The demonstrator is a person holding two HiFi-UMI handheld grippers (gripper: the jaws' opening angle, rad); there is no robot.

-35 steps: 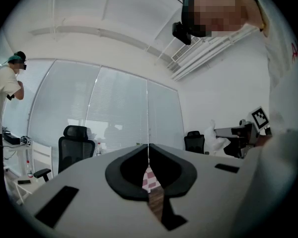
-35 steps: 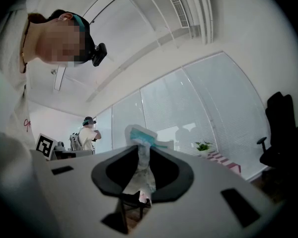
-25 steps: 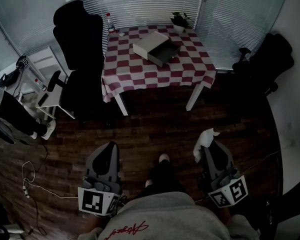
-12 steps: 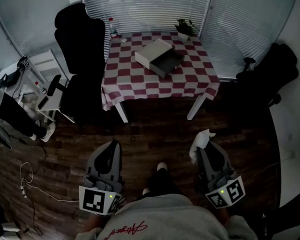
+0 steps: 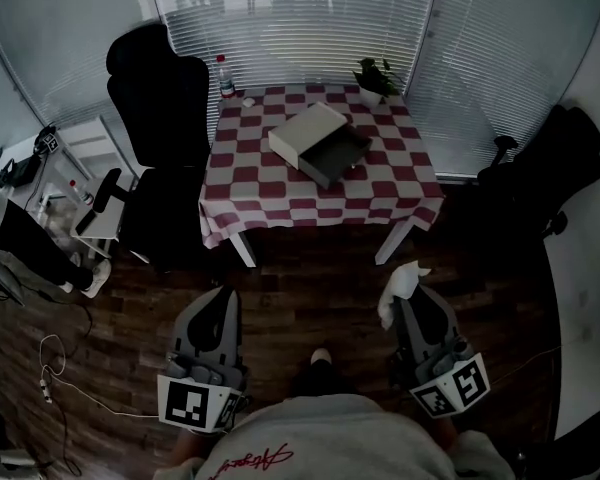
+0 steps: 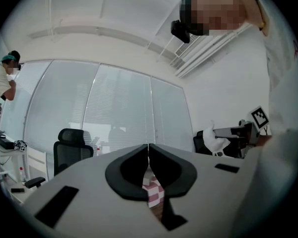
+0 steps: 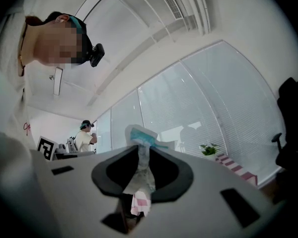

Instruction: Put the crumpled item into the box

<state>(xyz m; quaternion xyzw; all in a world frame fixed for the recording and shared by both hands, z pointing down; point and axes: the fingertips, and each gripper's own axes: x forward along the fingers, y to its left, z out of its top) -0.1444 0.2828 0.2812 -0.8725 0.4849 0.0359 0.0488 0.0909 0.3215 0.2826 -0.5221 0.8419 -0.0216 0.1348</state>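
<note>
Nothing legible. Red cursive lettering (image 5: 255, 458) on the person's grey sweatshirt (image 5: 350, 438), behind both jaws, is too small to read; the cube markers (image 5: 192, 402) show only black-and-white patterns.

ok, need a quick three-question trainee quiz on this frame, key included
1. True or false: the left gripper holds the crumpled item.
2. Where is the box? A on the floor; B on the checkered table; C in the left gripper.
3. Fill in: the box's drawer is slid ____.
Key: 1 false, it is pinched in the right gripper, and the left is shut on nothing; 2 B; 3 open.
</note>
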